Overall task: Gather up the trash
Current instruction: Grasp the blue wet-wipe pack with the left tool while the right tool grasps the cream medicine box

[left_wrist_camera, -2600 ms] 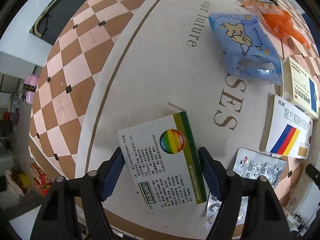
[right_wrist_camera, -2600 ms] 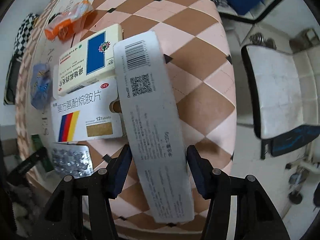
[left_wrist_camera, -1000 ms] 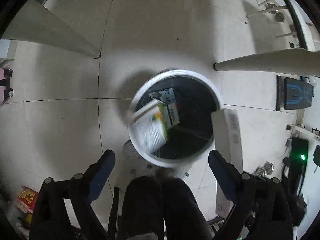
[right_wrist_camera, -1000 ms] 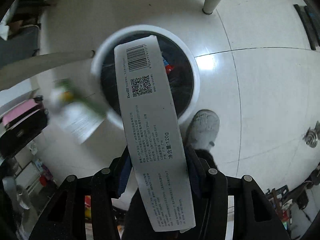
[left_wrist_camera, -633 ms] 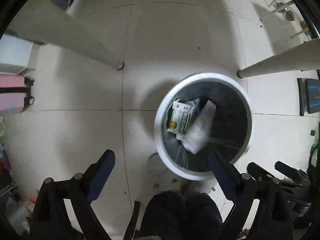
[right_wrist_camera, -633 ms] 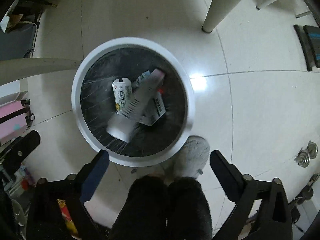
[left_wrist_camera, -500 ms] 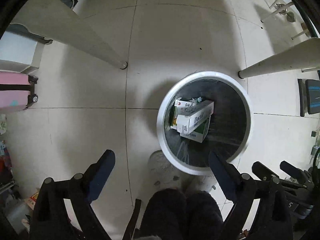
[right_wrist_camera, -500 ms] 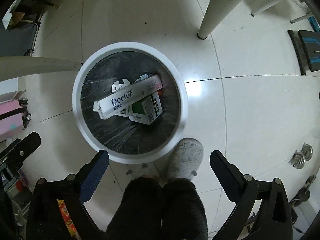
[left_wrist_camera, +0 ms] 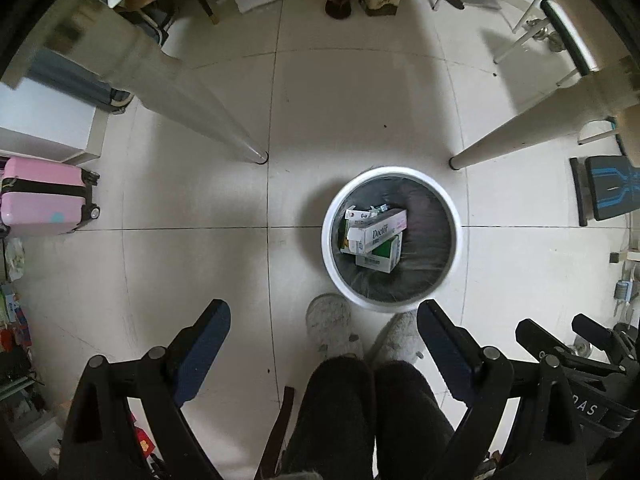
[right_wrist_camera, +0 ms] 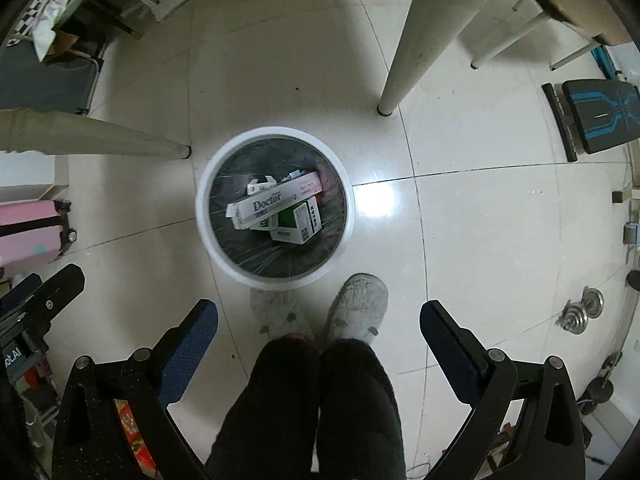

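A round white trash bin (left_wrist_camera: 454, 208) with a dark liner stands on the tiled floor; it also shows in the right wrist view (right_wrist_camera: 348, 200). Inside lie a long white "Doctor" box (left_wrist_camera: 376, 232) (right_wrist_camera: 272, 200) and a green and white medicine box (left_wrist_camera: 380, 256) (right_wrist_camera: 298, 220), with other cartons under them. My left gripper (left_wrist_camera: 322, 320) is open and empty, high above the floor, with the bin just ahead on its right. My right gripper (right_wrist_camera: 318, 320) is open and empty above the bin's near side. The right gripper's body shows at the lower right of the left view (left_wrist_camera: 576, 352).
White table legs (left_wrist_camera: 192, 104) (left_wrist_camera: 532, 132) (right_wrist_camera: 416, 32) (right_wrist_camera: 92, 140) stand around the bin. The person's legs and grey slippers (left_wrist_camera: 330, 324) (right_wrist_camera: 356, 304) are just before it. A pink suitcase (left_wrist_camera: 40, 196), a black and blue bench (right_wrist_camera: 600, 116) and clutter line the floor's edges.
Both grippers opened and dropped their boxes into the bin: first the green and white box, then the long white box. Both views have since risen, so the bin looks smaller.
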Demonstrator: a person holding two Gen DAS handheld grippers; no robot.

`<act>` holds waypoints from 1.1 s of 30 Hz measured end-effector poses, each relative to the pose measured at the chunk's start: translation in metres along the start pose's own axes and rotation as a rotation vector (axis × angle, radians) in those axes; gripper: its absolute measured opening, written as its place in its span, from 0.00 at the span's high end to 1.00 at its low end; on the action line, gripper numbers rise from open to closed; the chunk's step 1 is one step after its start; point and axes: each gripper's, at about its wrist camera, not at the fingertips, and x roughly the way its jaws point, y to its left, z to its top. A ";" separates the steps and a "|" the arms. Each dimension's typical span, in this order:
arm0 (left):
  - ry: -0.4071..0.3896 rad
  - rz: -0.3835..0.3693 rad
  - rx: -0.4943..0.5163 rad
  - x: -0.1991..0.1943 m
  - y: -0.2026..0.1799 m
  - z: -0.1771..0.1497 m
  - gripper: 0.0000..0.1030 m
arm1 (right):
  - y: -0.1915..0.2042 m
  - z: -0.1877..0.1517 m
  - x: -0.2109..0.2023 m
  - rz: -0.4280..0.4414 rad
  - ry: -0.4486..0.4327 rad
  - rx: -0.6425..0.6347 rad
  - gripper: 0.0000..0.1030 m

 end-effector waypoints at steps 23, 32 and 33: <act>-0.173 0.041 -0.100 -0.200 0.022 0.052 0.07 | 0.037 0.032 -0.284 0.143 -0.146 0.001 0.01; -0.209 0.124 -0.242 -0.209 0.005 0.168 0.07 | 0.048 0.231 -0.362 0.017 -0.219 -0.298 0.01; -0.205 0.136 -0.268 -0.208 0.003 0.181 0.07 | 0.051 0.254 -0.365 -0.007 -0.221 -0.351 0.01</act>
